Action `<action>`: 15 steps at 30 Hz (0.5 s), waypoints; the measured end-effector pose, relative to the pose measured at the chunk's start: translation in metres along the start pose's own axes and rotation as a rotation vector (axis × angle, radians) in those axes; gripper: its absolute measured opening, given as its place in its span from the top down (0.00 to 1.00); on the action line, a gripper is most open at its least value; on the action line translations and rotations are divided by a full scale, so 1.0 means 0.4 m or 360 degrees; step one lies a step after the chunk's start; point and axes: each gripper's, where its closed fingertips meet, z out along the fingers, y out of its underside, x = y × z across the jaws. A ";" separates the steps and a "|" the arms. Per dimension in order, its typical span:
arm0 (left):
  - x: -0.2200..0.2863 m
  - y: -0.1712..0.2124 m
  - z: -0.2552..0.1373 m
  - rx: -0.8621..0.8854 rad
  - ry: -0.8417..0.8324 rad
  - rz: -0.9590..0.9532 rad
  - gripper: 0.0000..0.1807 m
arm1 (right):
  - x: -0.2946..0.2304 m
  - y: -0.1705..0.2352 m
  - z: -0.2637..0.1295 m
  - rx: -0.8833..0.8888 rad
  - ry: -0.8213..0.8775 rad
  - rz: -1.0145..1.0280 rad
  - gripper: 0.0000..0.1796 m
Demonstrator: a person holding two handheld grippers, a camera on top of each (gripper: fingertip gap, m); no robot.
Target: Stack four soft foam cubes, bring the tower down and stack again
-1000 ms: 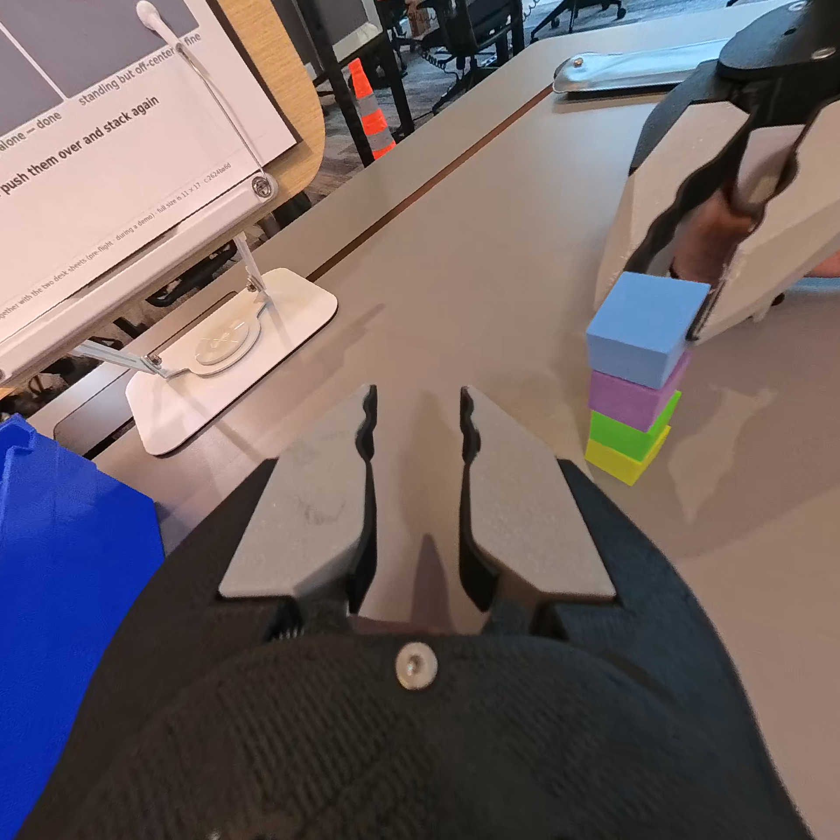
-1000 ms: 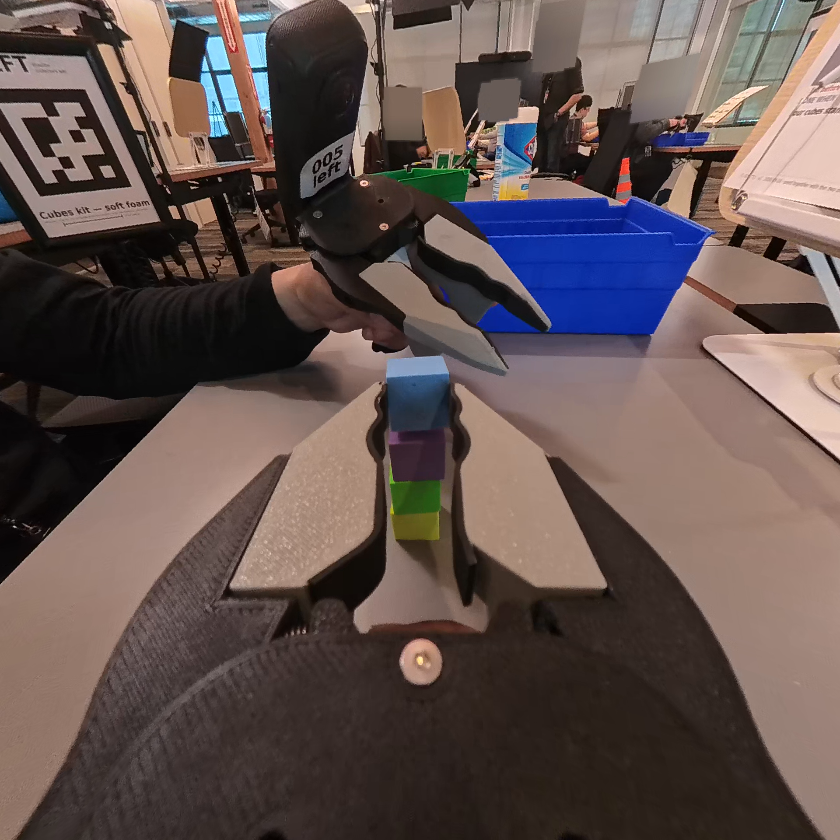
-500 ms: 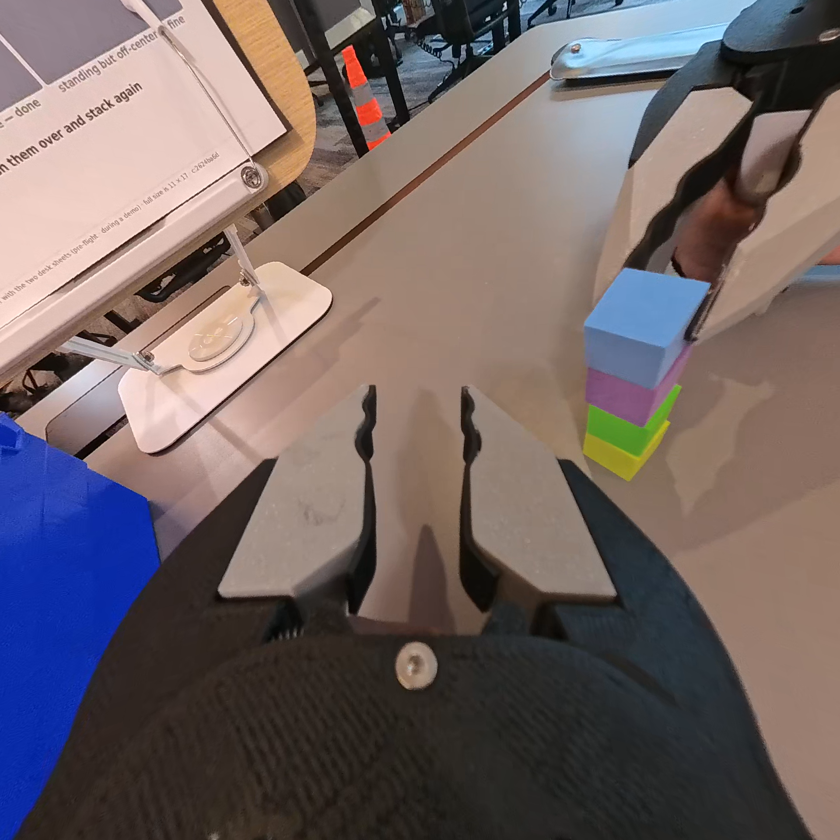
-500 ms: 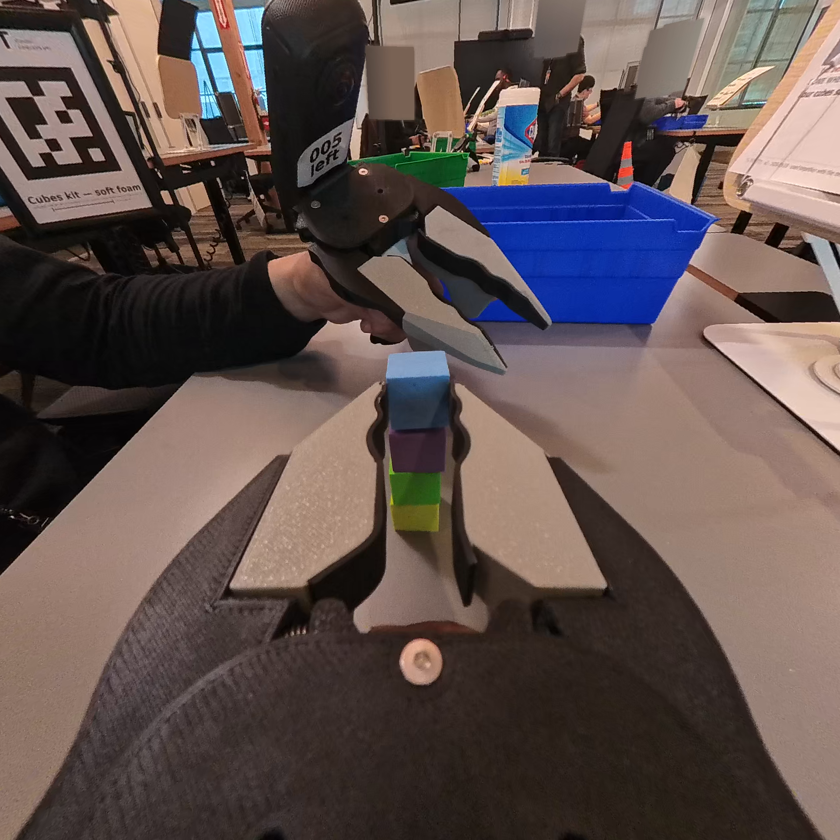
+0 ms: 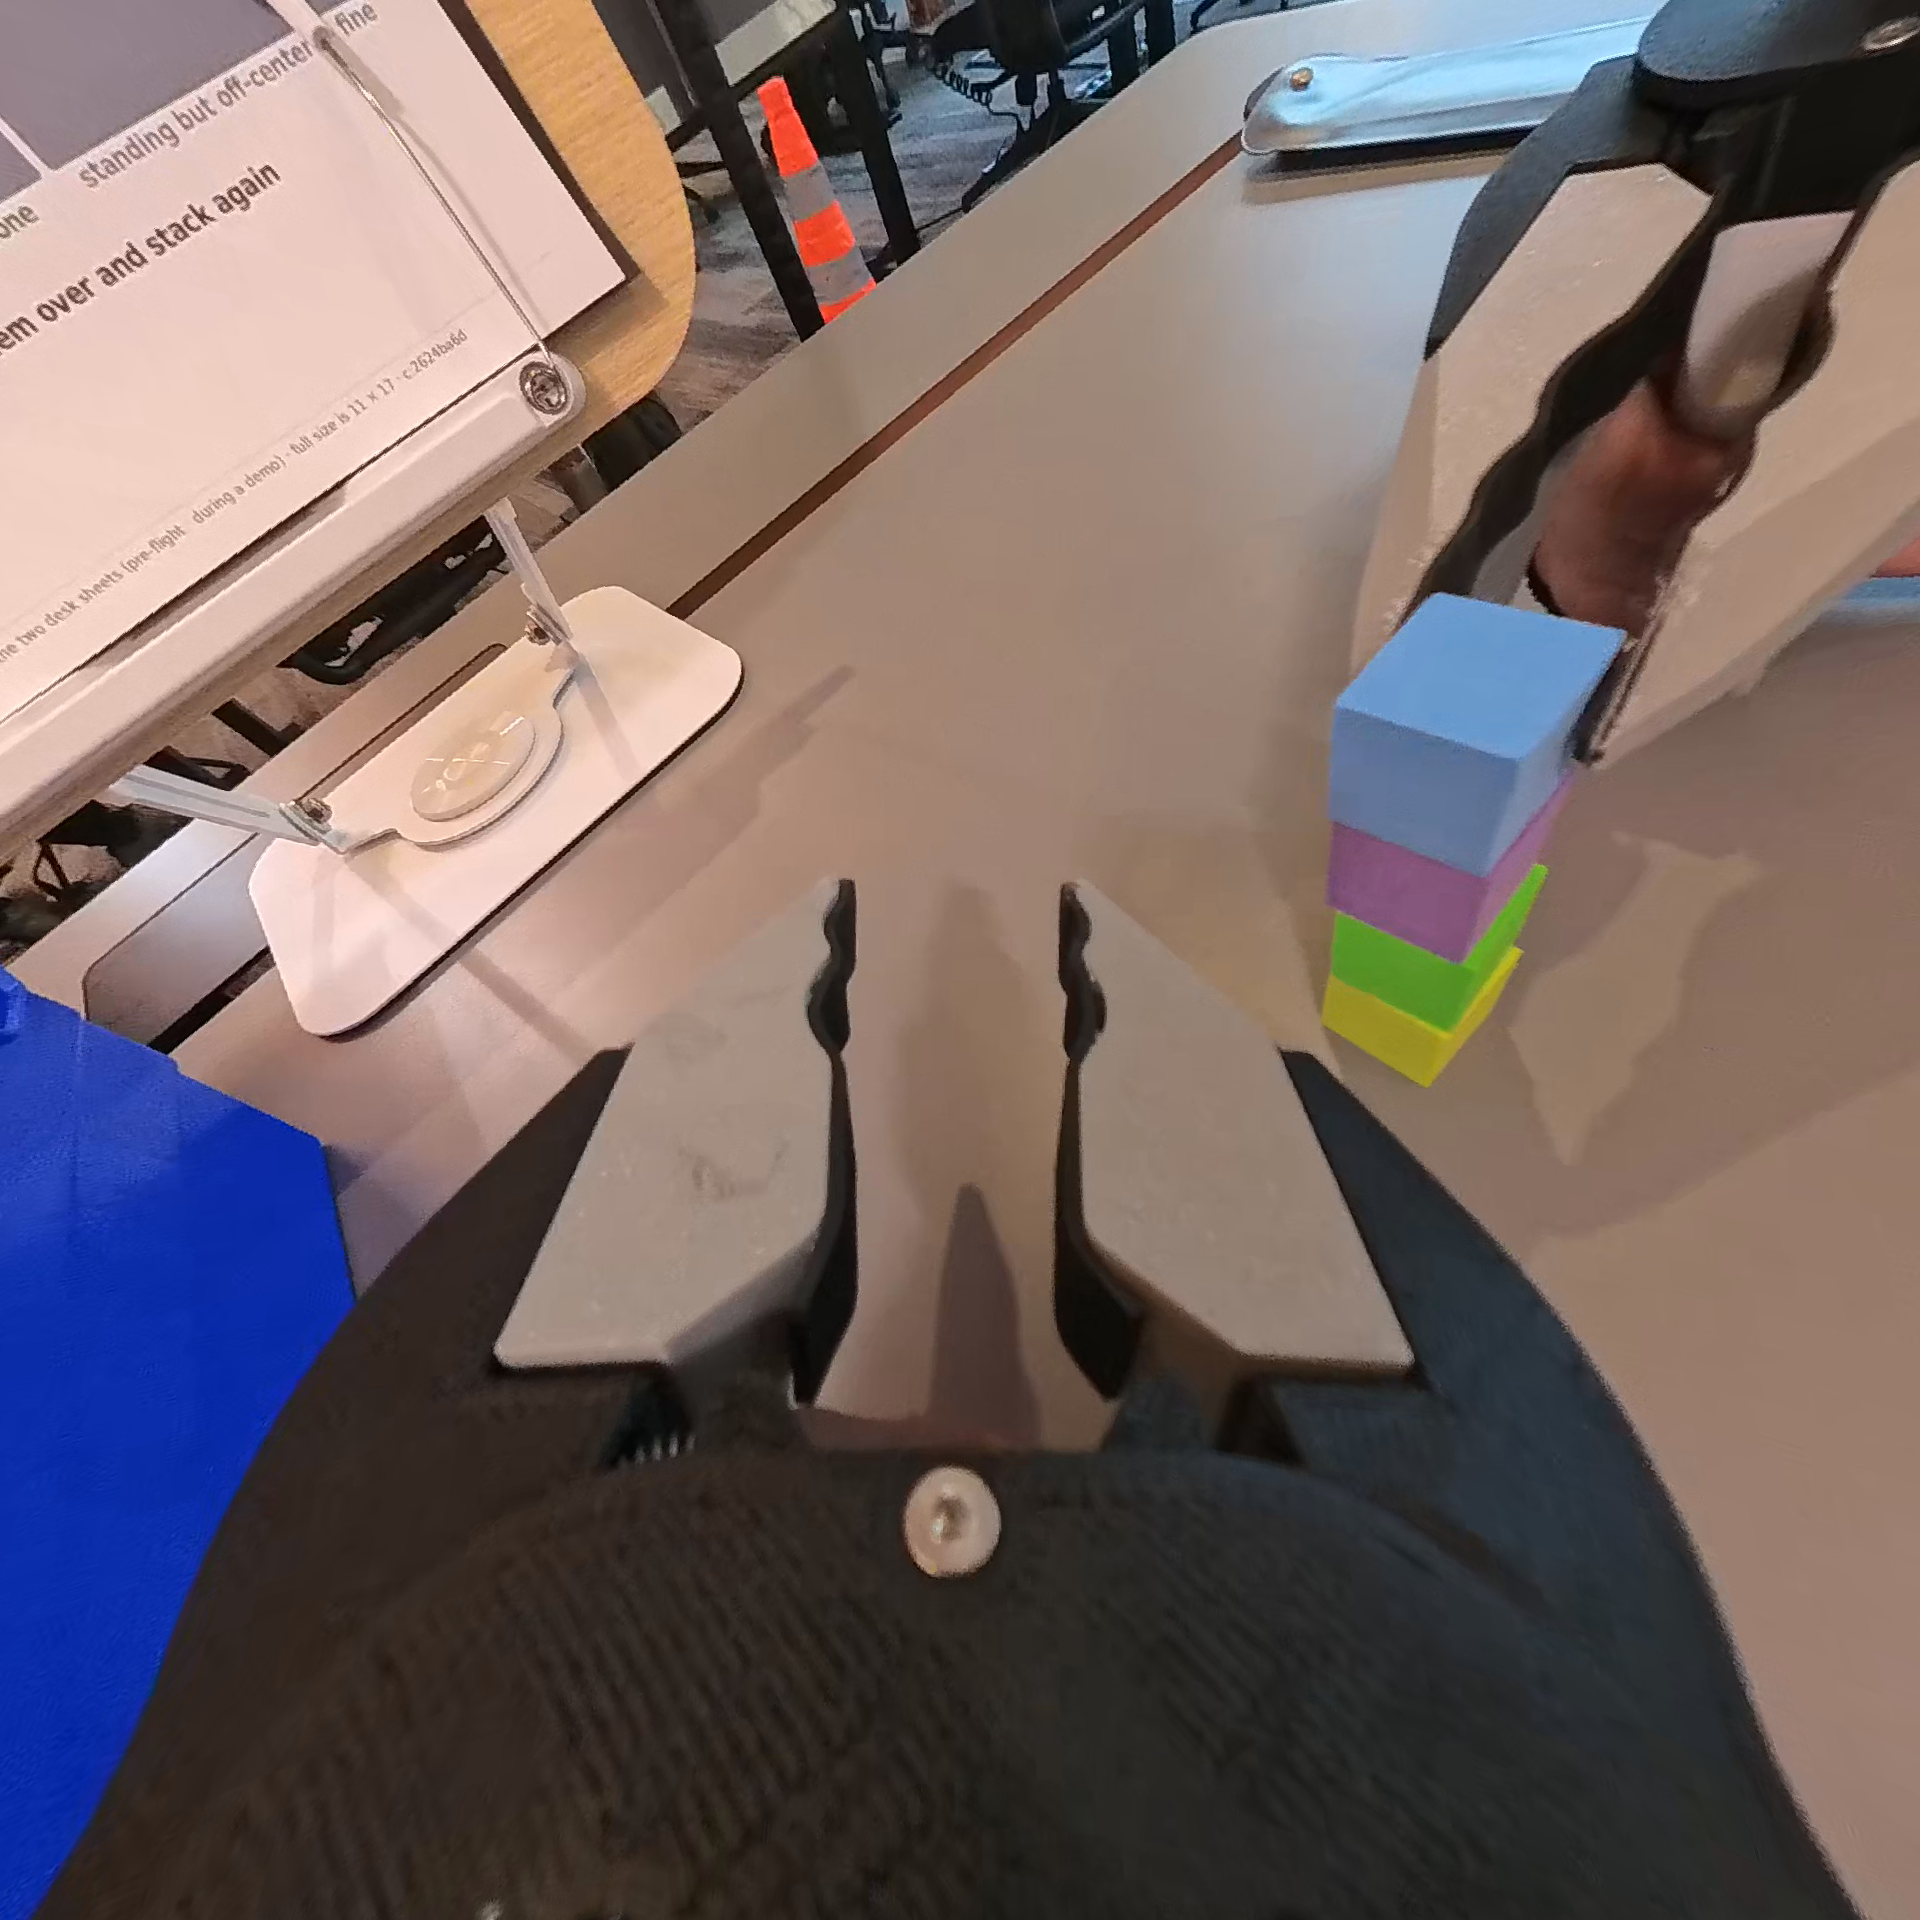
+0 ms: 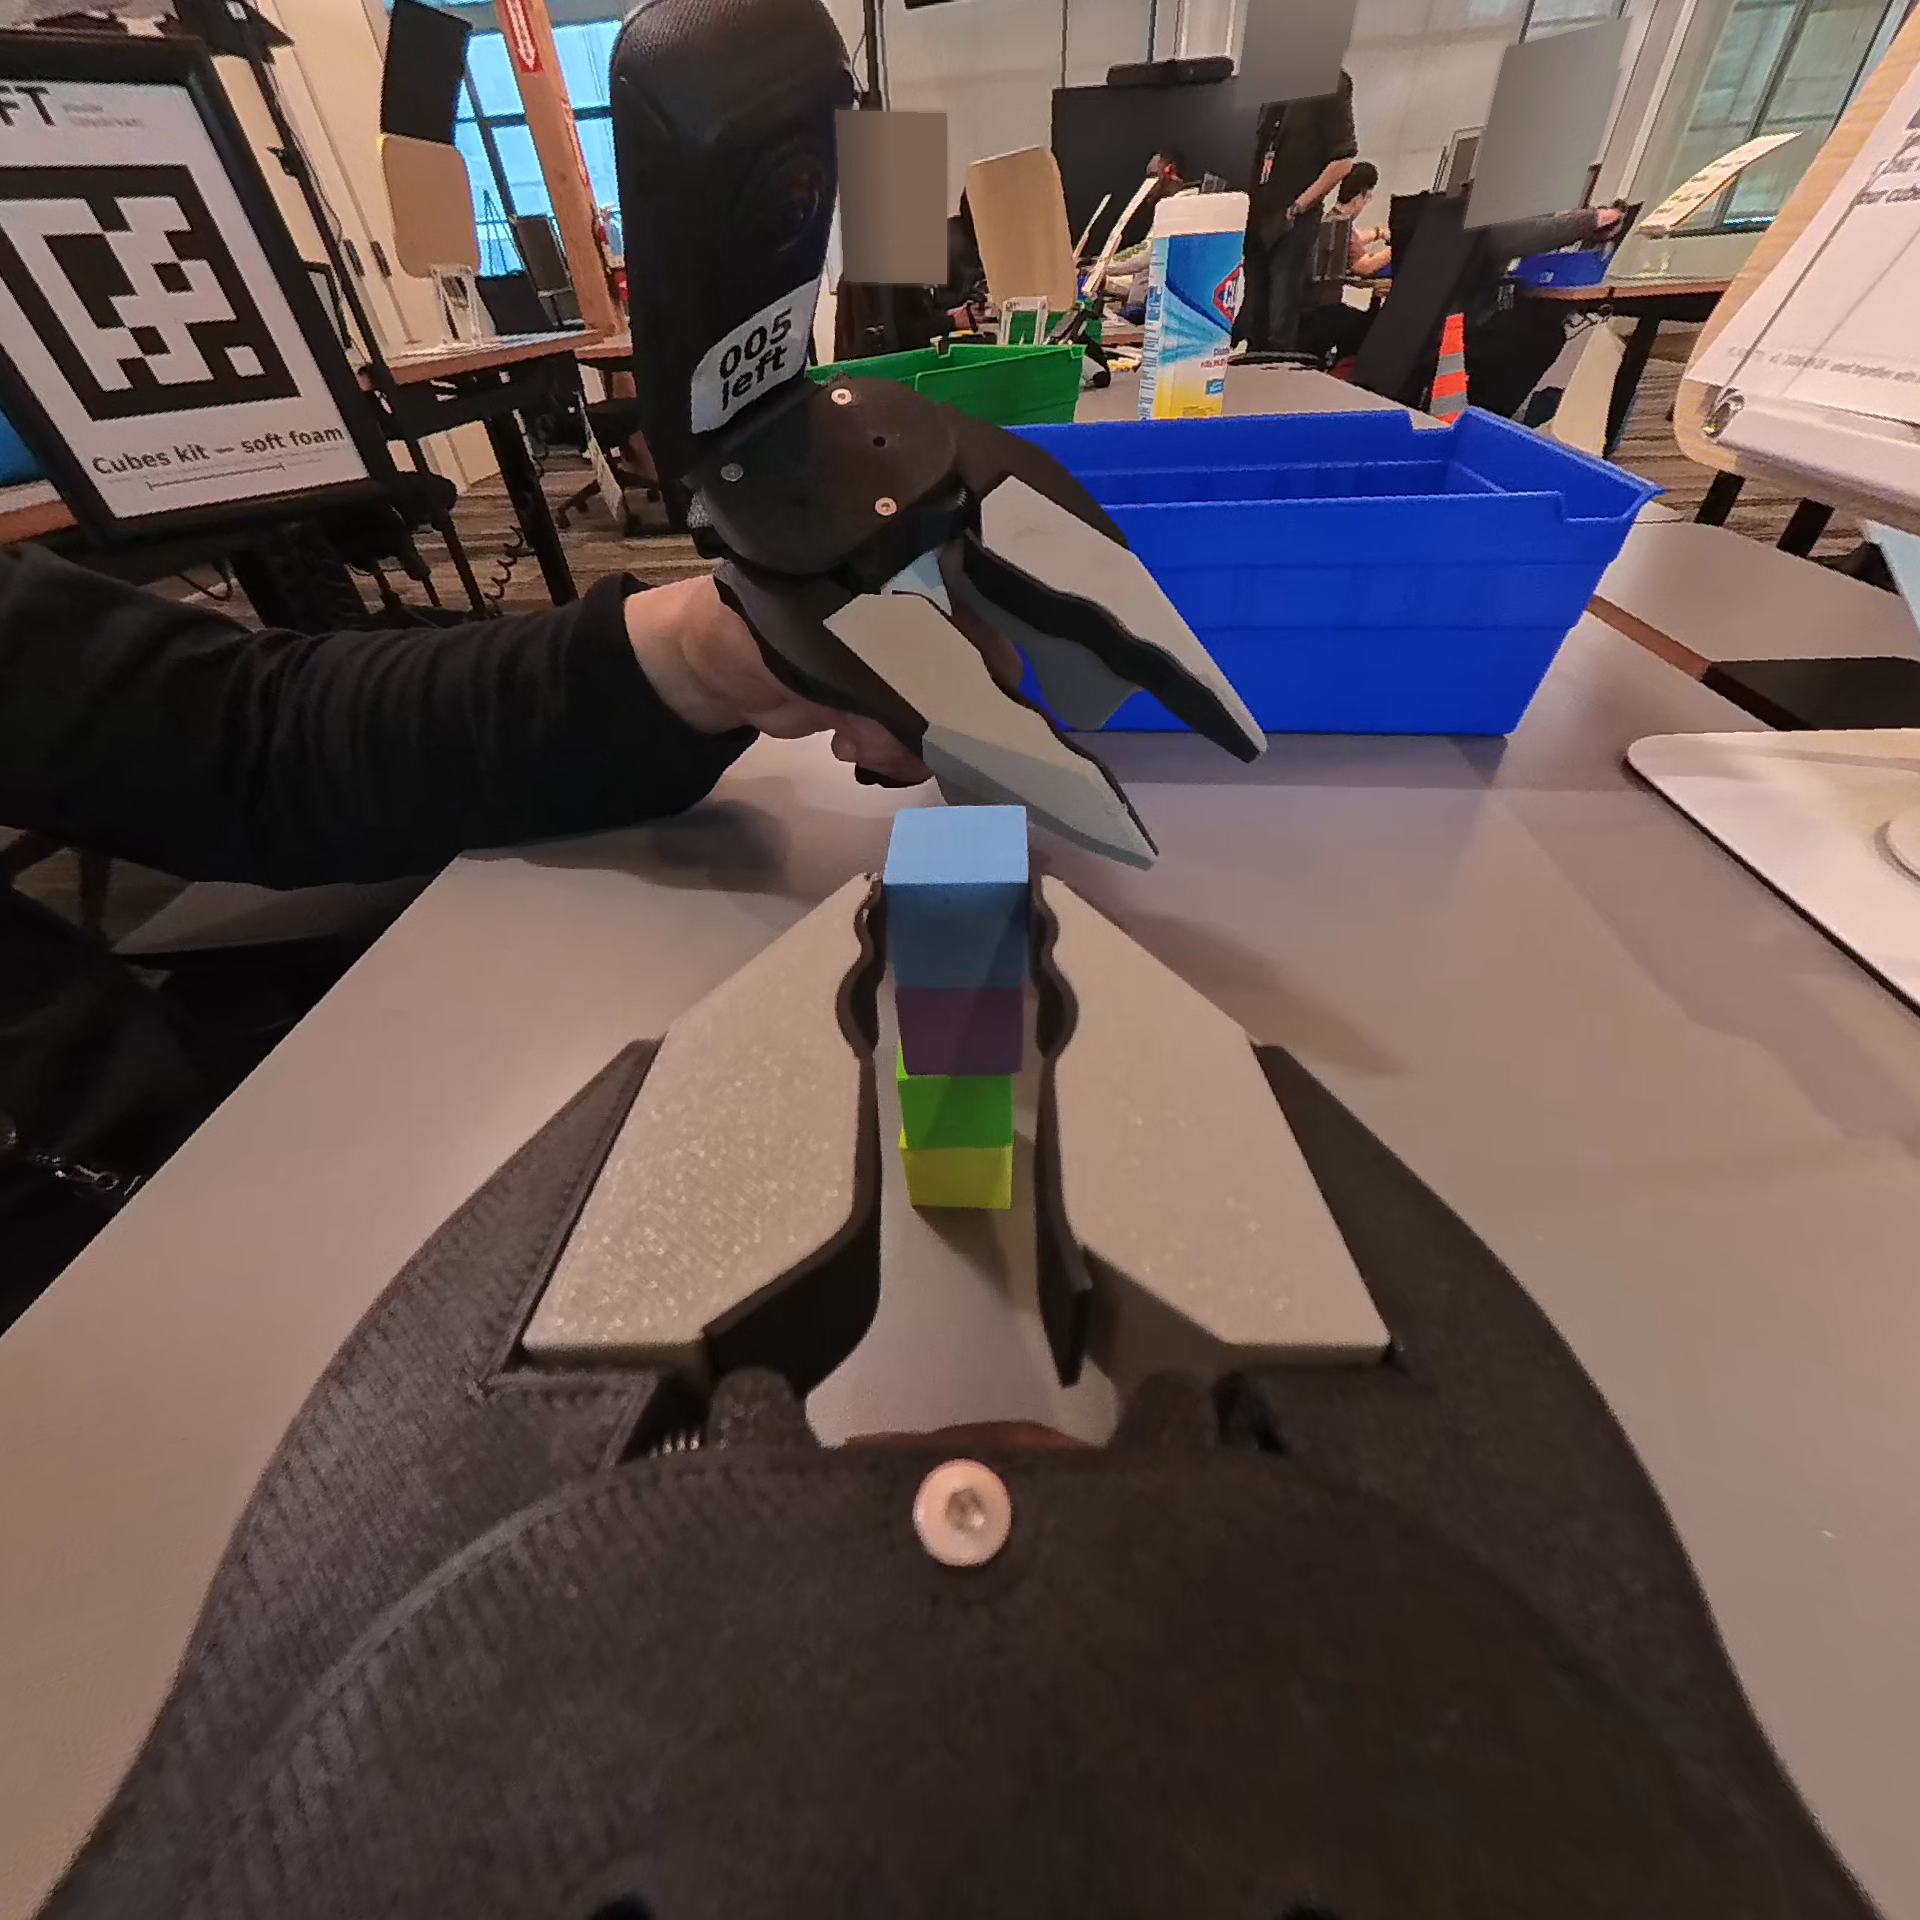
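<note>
Nothing has shifted: the right gripper (image 6: 956,940) still clasps the light-blue foam cube (image 6: 958,894) topping the upright tower. Purple foam cube (image 6: 961,1029), green foam cube (image 6: 954,1110) and yellow foam cube (image 6: 958,1176) lie below (slightly skewed). Beyond it the left gripper (image 5: 956,951) hangs open and empty, a blue plastic bin (image 6: 1351,582) behind.

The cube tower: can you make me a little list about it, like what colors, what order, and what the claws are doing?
tower: four foam cubes, standing on the grey table
top: blue cube
second: purple cube
third: green cube
bottom: yellow cube
neatness: a bit uneven, cubes slightly offset
right claw: fingers on both sides of the blue cube, seems to grip it
left claw: open, empty, off to the side
nearby: blue bin behind the tower
</note>
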 end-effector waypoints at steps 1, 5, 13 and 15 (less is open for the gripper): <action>0.000 0.000 0.000 0.0000 0.0000 -0.0001 0.79 | 0.000 0.001 0.001 -0.0004 -0.0001 -0.0002 0.87; -0.004 -0.001 -0.002 0.0002 -0.0007 -0.0004 0.79 | 0.002 -0.001 -0.001 0.0004 0.0007 0.0005 0.84; -0.017 0.005 -0.004 -0.0006 -0.0031 -0.0026 0.79 | 0.035 -0.074 -0.074 0.0242 0.0140 0.0071 0.83; -0.021 0.012 -0.002 -0.0024 -0.0043 -0.0029 0.79 | 0.021 -0.106 -0.101 0.0317 0.0141 0.0021 0.88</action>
